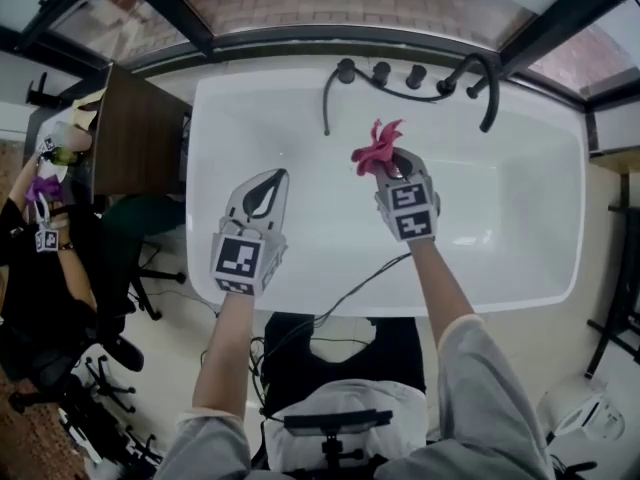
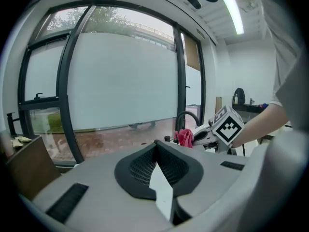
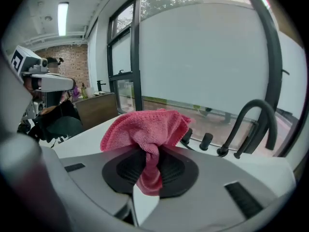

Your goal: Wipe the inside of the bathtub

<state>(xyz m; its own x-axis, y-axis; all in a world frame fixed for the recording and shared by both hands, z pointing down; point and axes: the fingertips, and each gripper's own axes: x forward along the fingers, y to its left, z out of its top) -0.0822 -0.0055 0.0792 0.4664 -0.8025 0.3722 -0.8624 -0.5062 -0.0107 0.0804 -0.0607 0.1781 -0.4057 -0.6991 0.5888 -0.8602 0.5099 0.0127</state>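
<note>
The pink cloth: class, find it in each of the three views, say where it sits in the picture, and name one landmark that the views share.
Head view: pink cloth just right of centre, upper half, over the white tub, pinched by the right gripper.
Left gripper view: cloth small, right of centre, beside the marker cube.
Right gripper view: cloth large, at centre, between the jaws.
Shared landmark: black curved faucet.

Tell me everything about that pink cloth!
The pink cloth looks soft and woven, like a microfibre rag. It is bunched up, not spread flat. The right gripper is shut on its twisted middle, so a ruffled bunch sticks out past the jaws and a short tail hangs behind. It is held over the white bathtub, near the black taps. Only the jaws seem to touch it.
</note>
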